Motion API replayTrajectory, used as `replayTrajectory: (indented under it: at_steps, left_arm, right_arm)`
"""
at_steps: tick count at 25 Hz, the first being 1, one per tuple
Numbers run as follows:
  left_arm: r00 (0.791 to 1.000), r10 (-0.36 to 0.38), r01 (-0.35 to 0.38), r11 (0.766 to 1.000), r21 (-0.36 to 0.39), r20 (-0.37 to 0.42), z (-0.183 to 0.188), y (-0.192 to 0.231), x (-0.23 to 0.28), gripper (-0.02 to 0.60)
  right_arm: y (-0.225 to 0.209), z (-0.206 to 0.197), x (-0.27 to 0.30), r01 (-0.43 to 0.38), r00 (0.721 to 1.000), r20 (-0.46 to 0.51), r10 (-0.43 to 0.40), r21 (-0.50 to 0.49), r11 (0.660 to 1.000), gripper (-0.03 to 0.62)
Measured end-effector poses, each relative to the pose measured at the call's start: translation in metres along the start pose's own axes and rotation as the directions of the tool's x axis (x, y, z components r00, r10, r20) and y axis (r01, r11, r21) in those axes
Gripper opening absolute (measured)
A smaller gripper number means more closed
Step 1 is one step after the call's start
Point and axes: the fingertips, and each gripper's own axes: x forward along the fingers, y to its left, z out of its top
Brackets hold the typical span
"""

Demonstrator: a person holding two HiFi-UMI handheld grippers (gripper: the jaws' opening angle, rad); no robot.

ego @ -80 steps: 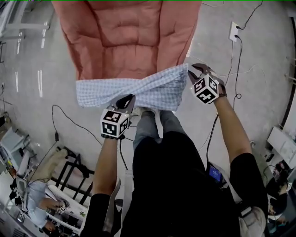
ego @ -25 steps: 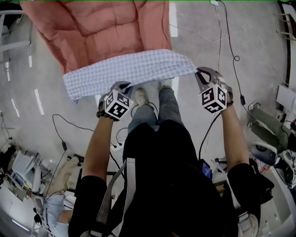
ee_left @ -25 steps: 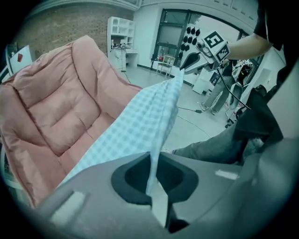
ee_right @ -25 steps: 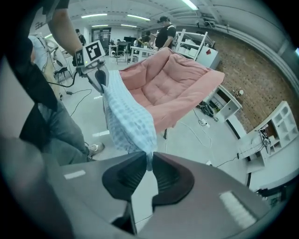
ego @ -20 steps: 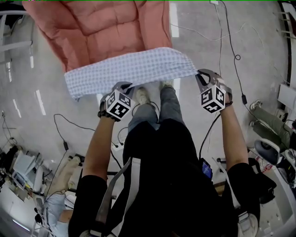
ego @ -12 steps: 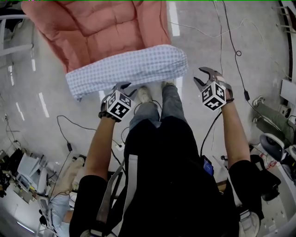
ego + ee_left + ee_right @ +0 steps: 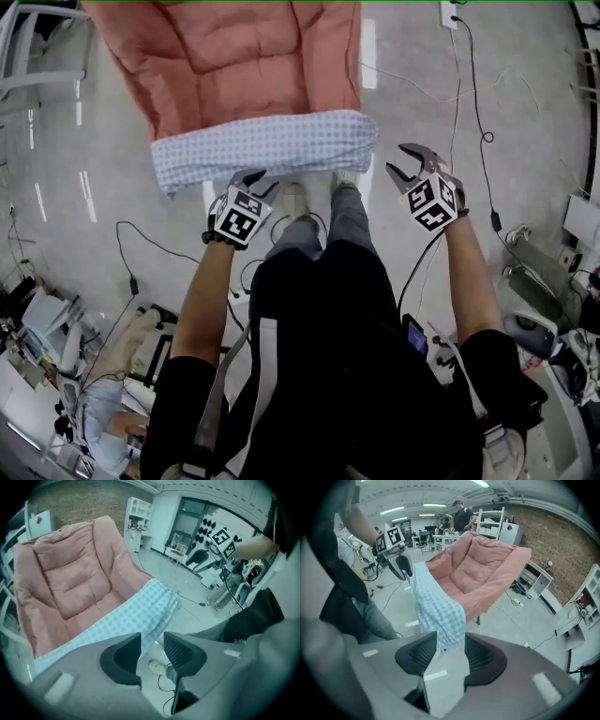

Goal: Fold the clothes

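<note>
A blue-and-white checked garment [image 7: 262, 145], folded into a long band, lies across the front edge of the salmon padded chair [image 7: 244, 56]. My left gripper [image 7: 251, 179] hovers just short of the band's near edge, jaws opening, nothing between them. My right gripper [image 7: 410, 165] is off the band's right end, jaws also opening and empty. In the left gripper view the garment [image 7: 136, 616] lies beyond the left gripper [image 7: 152, 641]. The right gripper view shows the garment's end [image 7: 436, 606] hanging ahead of the right gripper [image 7: 450, 641], apart from the pads.
Cables [image 7: 141, 246] trail over the glossy grey floor, and a wall socket [image 7: 450, 13] sits at the top right. The wearer's shoes [image 7: 295, 195] stand just below the chair's edge. White shelving [image 7: 487, 524] and people [image 7: 461, 513] stand behind the chair.
Both grippers opened and let go of the garment, which now rests on the chair's front edge. The grippers have drawn slightly back from it.
</note>
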Motion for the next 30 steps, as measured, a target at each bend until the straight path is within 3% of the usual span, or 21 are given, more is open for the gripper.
replayTrajectory:
  at_steps: [4,6,8,10,14,20,23,25,26,30]
  left_arm:
    - [0.993,0.087,-0.068,0.973,-0.22,0.078,0.014,0.02,-0.018,0.155]
    - [0.984,0.146,-0.105,0.94,-0.325,0.105,0.013,0.03,-0.021,0.155]
    - [0.965,0.22,-0.138,0.886,-0.442,0.14,0.009,0.034,-0.022,0.155]
    - [0.936,0.301,-0.146,0.804,-0.577,0.184,-0.001,0.038,-0.028,0.155]
    - [0.862,0.455,-0.094,0.579,-0.81,0.225,-0.033,0.042,-0.041,0.155]
    - [0.784,0.588,-0.012,0.332,-0.943,0.197,-0.094,0.048,-0.049,0.155]
    - [0.739,0.646,0.075,0.205,-0.976,0.193,-0.124,0.062,-0.051,0.156]
    - [0.712,0.676,0.13,0.14,-0.982,0.191,-0.133,0.069,-0.048,0.161]
    - [0.702,0.685,0.153,0.12,-0.981,0.193,-0.135,0.07,-0.045,0.161]
    - [0.664,0.717,0.231,0.076,-0.97,0.214,-0.14,0.071,-0.031,0.184]
  right_arm:
    - [-0.019,0.054,0.007,-0.1,0.99,0.095,0.099,0.0,0.995,0.186]
    - [-0.026,0.083,0.018,-0.163,0.979,0.118,0.168,-0.051,0.985,0.186]
    - [-0.027,0.109,0.032,-0.222,0.964,0.116,0.239,-0.146,0.964,0.186]
    - [-0.018,0.133,0.045,-0.272,0.948,0.094,0.302,-0.247,0.93,0.186]
    - [0.005,0.183,0.072,-0.352,0.919,0.011,0.394,-0.426,0.833,0.187]
    - [0.056,0.247,0.126,-0.446,0.877,-0.099,0.47,-0.533,0.719,0.187]
    - [0.086,0.274,0.16,-0.488,0.858,-0.152,0.491,-0.541,0.685,0.187]
    - [0.1,0.286,0.181,-0.516,0.844,-0.191,0.501,-0.543,0.663,0.19]
    - [0.105,0.29,0.19,-0.529,0.838,-0.209,0.504,-0.541,0.654,0.193]
    - [0.117,0.289,0.227,-0.569,0.817,-0.268,0.511,-0.517,0.639,0.232]
